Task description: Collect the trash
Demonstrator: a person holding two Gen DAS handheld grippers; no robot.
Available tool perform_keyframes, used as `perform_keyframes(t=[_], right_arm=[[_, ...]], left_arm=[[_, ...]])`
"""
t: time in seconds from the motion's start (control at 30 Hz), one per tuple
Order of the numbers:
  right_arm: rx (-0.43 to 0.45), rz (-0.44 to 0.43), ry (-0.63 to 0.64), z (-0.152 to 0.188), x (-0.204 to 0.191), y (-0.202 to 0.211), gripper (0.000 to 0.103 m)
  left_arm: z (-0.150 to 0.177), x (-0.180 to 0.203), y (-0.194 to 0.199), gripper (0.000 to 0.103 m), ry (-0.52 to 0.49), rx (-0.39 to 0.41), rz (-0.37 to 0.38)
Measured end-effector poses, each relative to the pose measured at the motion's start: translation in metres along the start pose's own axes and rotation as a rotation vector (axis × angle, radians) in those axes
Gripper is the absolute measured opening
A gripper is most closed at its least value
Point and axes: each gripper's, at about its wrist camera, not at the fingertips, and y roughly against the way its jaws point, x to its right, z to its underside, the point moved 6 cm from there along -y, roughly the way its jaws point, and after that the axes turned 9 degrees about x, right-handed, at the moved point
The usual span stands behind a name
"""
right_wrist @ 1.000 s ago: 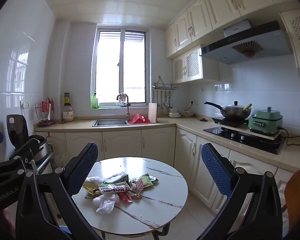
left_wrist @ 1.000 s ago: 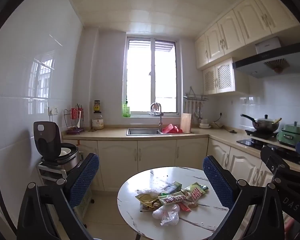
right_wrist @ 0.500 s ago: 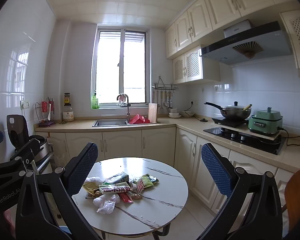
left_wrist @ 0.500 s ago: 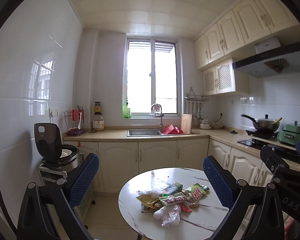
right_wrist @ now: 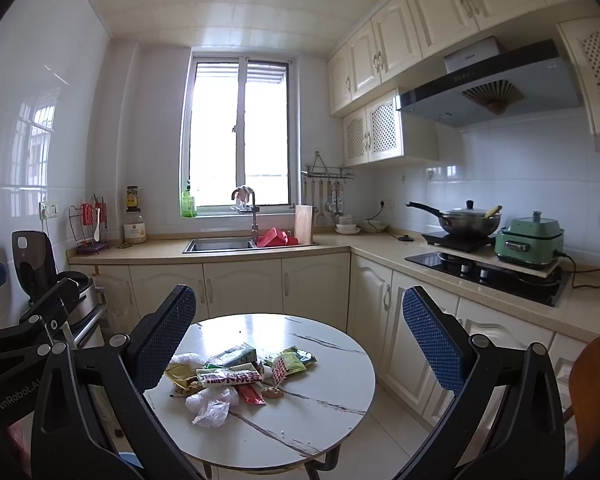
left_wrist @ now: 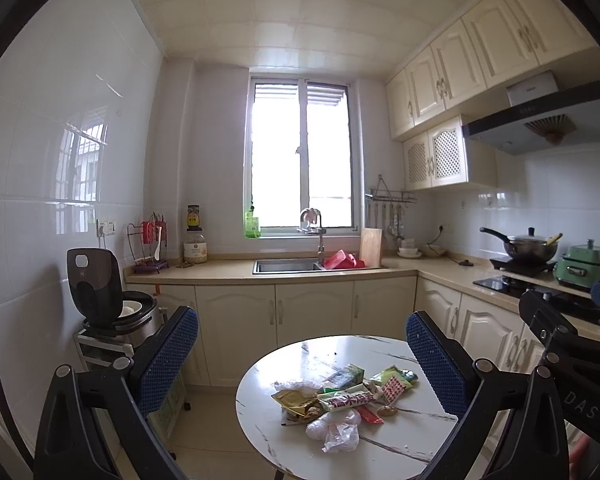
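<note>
Both our grippers, left [left_wrist: 302, 354] and right [right_wrist: 298, 330], are spread wide, empty, above the trash [right_wrist: 236, 374] on the table [right_wrist: 320, 420].

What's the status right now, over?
Left tool open, empty. Right tool open, empty. Pile of crumpled snack wrappers untouched on round white marble-look table. Nothing in the way.

Heaped wrappers [right_wrist: 236, 376] on round table [right_wrist: 320, 420]

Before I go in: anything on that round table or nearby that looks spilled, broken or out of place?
Only the trash pile: wrappers and a crumpled plastic bag heaped loosely on the table. No spill or damage shows. Both grippers, left and right, are open and empty.
</note>
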Motion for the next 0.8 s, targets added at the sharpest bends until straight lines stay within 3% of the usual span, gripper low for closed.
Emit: perform_keyframes(t=[0.8], right_arm=[[0.009,0.004,-0.002,-0.0050,0.0002,0.0012,0.103]], left_arm=[[0.0001,0.0025,0.0022,0.102,-0.005,0.021,0.000]])
